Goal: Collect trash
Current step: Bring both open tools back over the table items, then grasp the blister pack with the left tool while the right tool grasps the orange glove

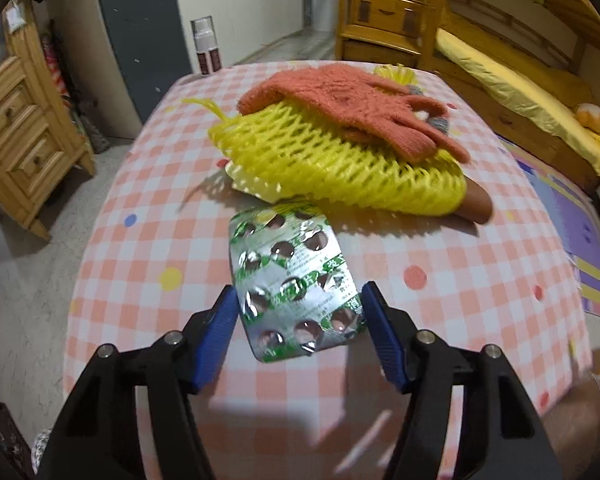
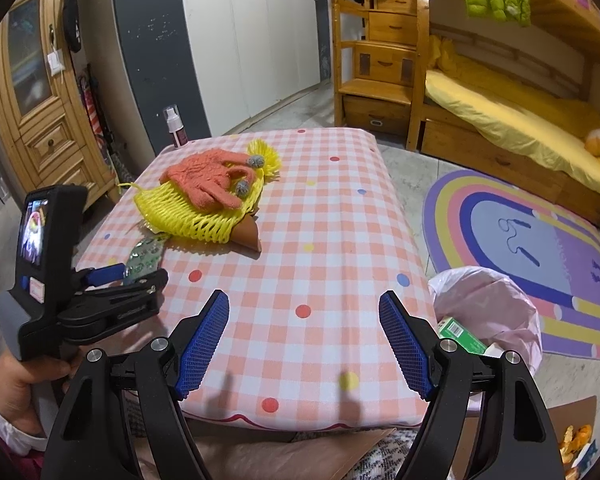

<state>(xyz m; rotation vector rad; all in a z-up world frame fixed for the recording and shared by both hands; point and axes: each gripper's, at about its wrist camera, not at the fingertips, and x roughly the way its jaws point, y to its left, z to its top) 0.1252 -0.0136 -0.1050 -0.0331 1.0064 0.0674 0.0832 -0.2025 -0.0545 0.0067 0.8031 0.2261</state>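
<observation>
A used silver and green blister pack [image 1: 292, 284] lies on the pink checked table [image 1: 140, 240], its far end near a yellow foam net [image 1: 332, 160]. My left gripper [image 1: 300, 328] is open, with its blue pads on either side of the pack's near end; I cannot tell whether they touch it. It also shows in the right wrist view [image 2: 112, 276], next to the pack [image 2: 144, 256]. My right gripper [image 2: 304, 340] is open and empty above the table's near edge. A pink trash bag [image 2: 488, 312] with a green box [image 2: 460, 332] in it stands to the right of the table.
An orange knitted glove [image 1: 360, 100] lies on the yellow net [image 2: 196, 216], which covers a brown object [image 2: 248, 232]. A spray bottle [image 1: 204, 44] stands at the table's far left corner. A wooden cabinet is on the left; a bunk bed and a rainbow rug [image 2: 540, 240] on the right.
</observation>
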